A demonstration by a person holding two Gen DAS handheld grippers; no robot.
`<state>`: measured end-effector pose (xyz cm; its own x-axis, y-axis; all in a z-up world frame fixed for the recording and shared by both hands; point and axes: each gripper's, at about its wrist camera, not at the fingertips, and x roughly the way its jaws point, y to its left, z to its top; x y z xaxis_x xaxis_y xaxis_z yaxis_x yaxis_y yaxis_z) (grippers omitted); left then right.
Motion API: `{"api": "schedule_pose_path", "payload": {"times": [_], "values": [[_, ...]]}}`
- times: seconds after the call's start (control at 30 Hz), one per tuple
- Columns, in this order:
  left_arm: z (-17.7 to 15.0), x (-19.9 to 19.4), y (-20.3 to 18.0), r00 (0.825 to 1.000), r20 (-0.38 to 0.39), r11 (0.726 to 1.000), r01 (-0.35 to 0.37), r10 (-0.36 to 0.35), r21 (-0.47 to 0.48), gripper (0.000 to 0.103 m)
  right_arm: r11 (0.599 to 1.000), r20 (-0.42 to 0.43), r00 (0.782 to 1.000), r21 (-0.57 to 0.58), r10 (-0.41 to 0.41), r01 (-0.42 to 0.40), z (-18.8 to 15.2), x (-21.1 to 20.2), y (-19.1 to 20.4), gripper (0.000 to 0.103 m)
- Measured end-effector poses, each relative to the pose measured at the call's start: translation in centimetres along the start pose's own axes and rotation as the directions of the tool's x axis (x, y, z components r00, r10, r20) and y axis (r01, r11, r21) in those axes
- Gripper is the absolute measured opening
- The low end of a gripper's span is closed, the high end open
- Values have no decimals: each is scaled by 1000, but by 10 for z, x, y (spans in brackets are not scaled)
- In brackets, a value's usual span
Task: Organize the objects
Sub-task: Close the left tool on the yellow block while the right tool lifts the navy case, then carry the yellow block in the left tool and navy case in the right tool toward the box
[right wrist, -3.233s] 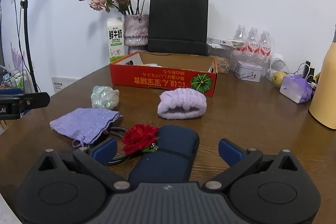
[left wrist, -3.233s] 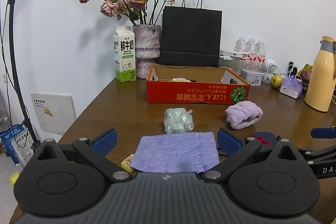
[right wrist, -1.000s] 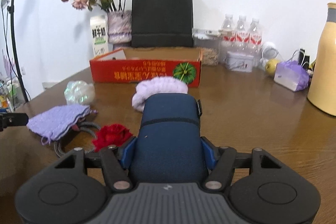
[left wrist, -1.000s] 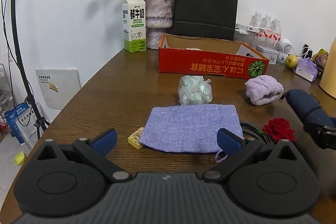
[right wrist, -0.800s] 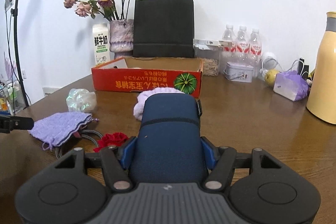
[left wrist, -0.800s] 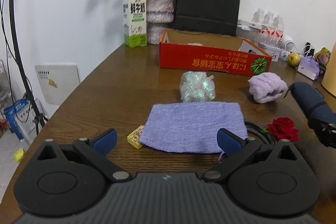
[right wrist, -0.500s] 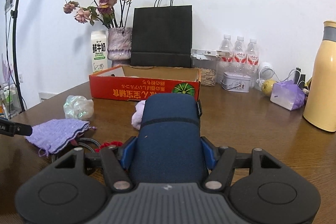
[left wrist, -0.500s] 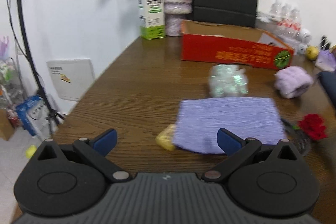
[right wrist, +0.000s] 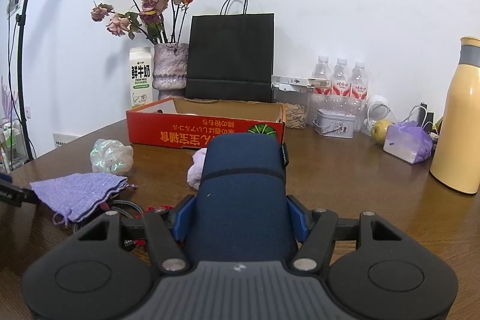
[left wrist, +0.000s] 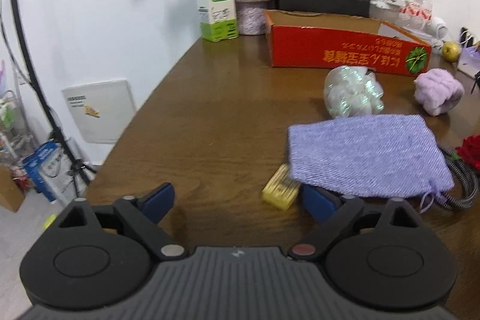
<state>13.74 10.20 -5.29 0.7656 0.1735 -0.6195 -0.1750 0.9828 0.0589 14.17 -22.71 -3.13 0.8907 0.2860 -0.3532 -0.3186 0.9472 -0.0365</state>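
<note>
Right hand-held gripper (right wrist: 238, 222): closed on the navy pouch (right wrist: 243, 194), blue pads pressed to both its sides; the pouch is lifted off the surface (right wrist: 345, 179).
Pouch axis: its long axis runs straight away from the hand-held gripper toward 12 o'clock, rounded far end leading.
Box bearing: the red cardboard box (right wrist: 207, 129) lies dead ahead at 12 o'clock, open top up, its long side set across the pouch's axis.
Judged move: carry the pouch forward and up over the near wall, then let it down inside; the low wall is the thing to clear.
In the path: the lilac fluffy band (right wrist: 196, 165) sits between pouch and box, partly hidden behind the pouch.
Left hand-held gripper (left wrist: 237, 200): jaws wide apart, holding nothing, low over the surface.
Left's nearest things: the small yellow block (left wrist: 280, 191) at about 1 o'clock, just beside the right pad and touching the near corner of the lilac knitted bag (left wrist: 366, 153).
Farther for left: the iridescent bundle (left wrist: 352, 95) at 1 o'clock; the box lies beyond it.
Nearer arm: the right one is already loaded and aligned with the box, so this move is its own.
</note>
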Motion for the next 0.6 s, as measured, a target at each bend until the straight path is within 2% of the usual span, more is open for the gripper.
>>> {"api": "schedule_pose_path", "payload": {"times": [0.07,0.1,0.13,0.17,0.2,0.33,0.47,0.6], "values": [[2,2,0,999,8,999,50,-50,-12,69,1000,-2,1000,-4,-3,3,0,0,1,63],[2,2,0,998,15,998,68,-68,-15,65,1000,-4,1000,-4,-4,4,0,1,1,63],[1,1,-2,997,22,998,68,-68,-8,50,1000,-8,1000,-4,-4,4,1,2,1,63],[0,-1,-4,997,30,997,77,-76,-4,29,1000,-11,1000,-3,-6,6,1,2,1,63],[0,-3,-6,996,35,996,85,-85,-5,22,1000,-14,1000,-2,-7,7,1,2,1,63],[-2,-5,-3,996,41,996,79,-77,-47,22,1000,-19,1000,-5,-10,10,0,3,2,63],[-3,-12,1,996,82,995,23,-15,-97,22,1000,-20,1000,-10,-12,12,1,4,3,63],[-6,-24,1,992,122,996,-13,25,-94,22,1000,-9,1000,-17,-13,13,0,2,4,63]]}}
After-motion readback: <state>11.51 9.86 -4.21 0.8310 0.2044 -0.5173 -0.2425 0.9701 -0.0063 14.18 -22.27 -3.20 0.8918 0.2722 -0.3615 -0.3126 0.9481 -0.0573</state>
